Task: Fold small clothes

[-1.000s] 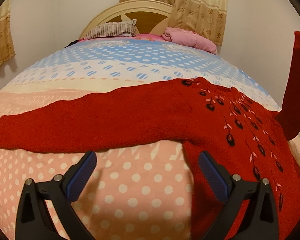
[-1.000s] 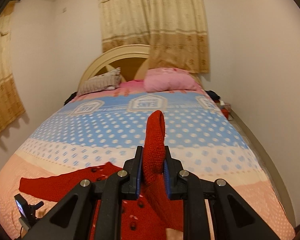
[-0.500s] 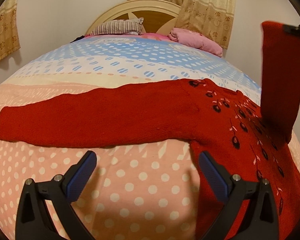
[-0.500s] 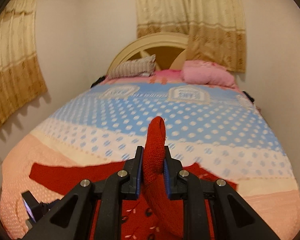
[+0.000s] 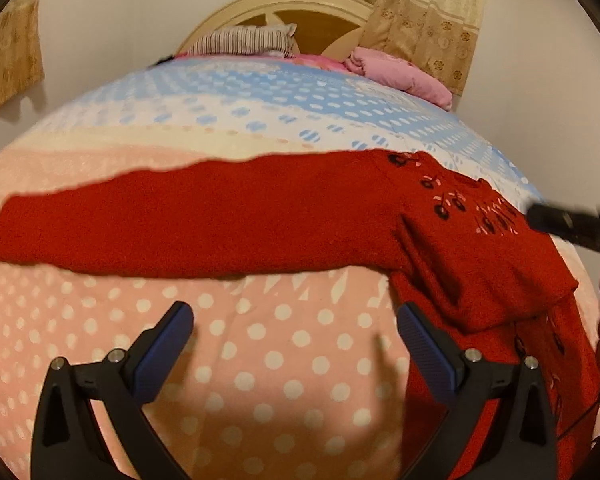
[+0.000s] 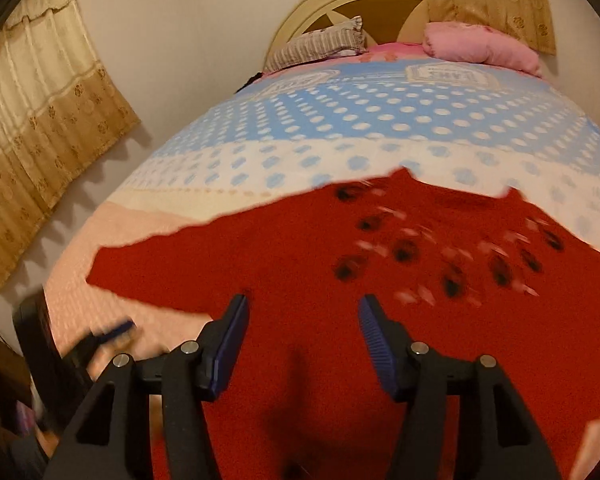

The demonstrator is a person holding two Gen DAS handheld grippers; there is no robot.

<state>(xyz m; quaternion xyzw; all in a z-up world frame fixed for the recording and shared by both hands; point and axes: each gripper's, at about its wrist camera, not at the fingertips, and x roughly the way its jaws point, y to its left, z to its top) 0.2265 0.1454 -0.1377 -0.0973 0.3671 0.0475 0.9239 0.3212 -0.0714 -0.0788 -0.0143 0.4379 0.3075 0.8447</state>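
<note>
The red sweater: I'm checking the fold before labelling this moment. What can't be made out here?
- Hem of the red sweater: cut off by the bottom edge in both wrist views, partly behind the open right gripper.
- Embroidered pattern: motion-blurred in the right wrist view.
- Folded-over sleeve: covers the front beneath it, left wrist view.
- Left gripper: open, holding nothing.

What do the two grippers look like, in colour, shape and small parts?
Both the left gripper and the right gripper look alike: matte black plastic frames with triangular cut-outs, small silver screws at the joints, and two flat fingers faced with ribbed dark-blue pads. No markings show.
</note>
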